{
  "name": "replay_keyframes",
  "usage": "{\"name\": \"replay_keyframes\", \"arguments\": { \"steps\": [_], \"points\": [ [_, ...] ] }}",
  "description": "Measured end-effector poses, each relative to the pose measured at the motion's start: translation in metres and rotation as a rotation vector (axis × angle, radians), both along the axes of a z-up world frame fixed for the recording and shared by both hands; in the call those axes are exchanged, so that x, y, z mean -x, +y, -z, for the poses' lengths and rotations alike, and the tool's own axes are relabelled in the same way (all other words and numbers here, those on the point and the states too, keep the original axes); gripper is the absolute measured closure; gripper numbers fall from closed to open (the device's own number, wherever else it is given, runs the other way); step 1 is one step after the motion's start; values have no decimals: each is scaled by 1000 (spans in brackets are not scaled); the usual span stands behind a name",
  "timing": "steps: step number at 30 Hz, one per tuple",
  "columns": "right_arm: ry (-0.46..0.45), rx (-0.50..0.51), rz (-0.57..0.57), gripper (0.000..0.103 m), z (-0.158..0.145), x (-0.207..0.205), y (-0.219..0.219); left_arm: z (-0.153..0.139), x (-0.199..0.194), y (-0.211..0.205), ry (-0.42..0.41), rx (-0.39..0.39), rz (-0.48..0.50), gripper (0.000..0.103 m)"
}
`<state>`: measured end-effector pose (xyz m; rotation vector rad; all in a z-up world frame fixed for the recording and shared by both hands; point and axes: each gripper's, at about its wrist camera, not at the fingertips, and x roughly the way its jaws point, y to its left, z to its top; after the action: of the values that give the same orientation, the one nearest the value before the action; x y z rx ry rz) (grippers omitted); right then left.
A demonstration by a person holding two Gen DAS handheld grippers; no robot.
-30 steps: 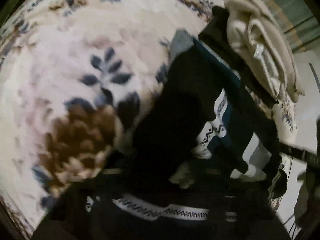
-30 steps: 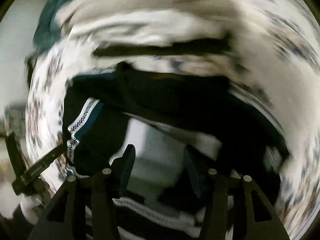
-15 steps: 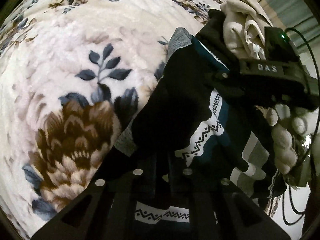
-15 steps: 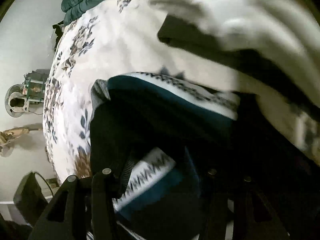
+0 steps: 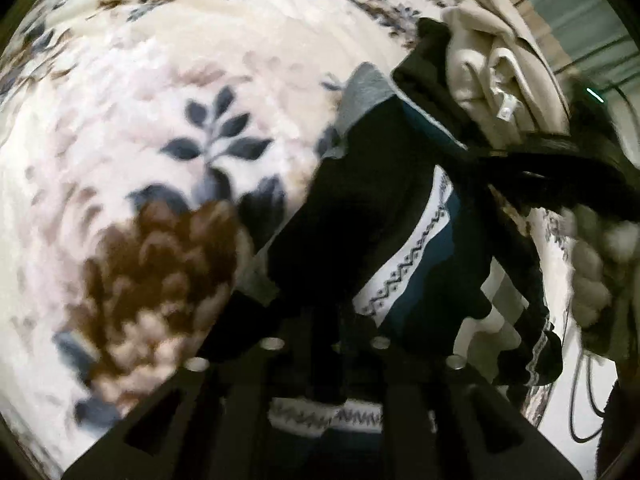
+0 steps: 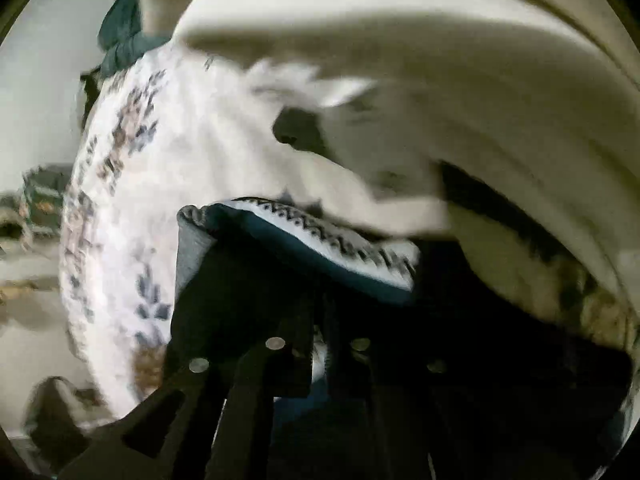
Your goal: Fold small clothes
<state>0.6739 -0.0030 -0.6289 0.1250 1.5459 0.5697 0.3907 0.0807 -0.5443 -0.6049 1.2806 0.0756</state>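
A small dark garment (image 5: 384, 208) with teal panels, white zigzag bands and a grey cuff lies on a floral blanket (image 5: 160, 120). My left gripper (image 5: 326, 344) is shut on its near edge. In the right wrist view the same garment (image 6: 280, 272) lies doubled over, its zigzag band on top. My right gripper (image 6: 320, 340) has its fingers close together on the dark cloth. The right gripper's black body (image 5: 560, 168) shows at the right of the left wrist view.
A pile of folded beige clothes (image 5: 504, 64) sits just beyond the garment and fills the top of the right wrist view (image 6: 440, 60). A dark green quilt (image 6: 120, 36) lies at the blanket's far end. Cables (image 5: 580, 400) hang off the bed's right side.
My right gripper has closed on the garment and carried its edge toward the beige pile, folding it over. My left gripper has held its grip almost in place.
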Motion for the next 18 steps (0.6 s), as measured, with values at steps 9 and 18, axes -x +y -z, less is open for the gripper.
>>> {"name": "replay_keyframes", "arguments": {
  "steps": [9, 18],
  "points": [
    [76, 120, -70, 55, -23, 46, -121, -6, 35, -33, 5, 316, -130, 62],
    [83, 211, -119, 66, 26, 65, -142, 43, 1, -93, 70, 301, -182, 99]
  ]
}}
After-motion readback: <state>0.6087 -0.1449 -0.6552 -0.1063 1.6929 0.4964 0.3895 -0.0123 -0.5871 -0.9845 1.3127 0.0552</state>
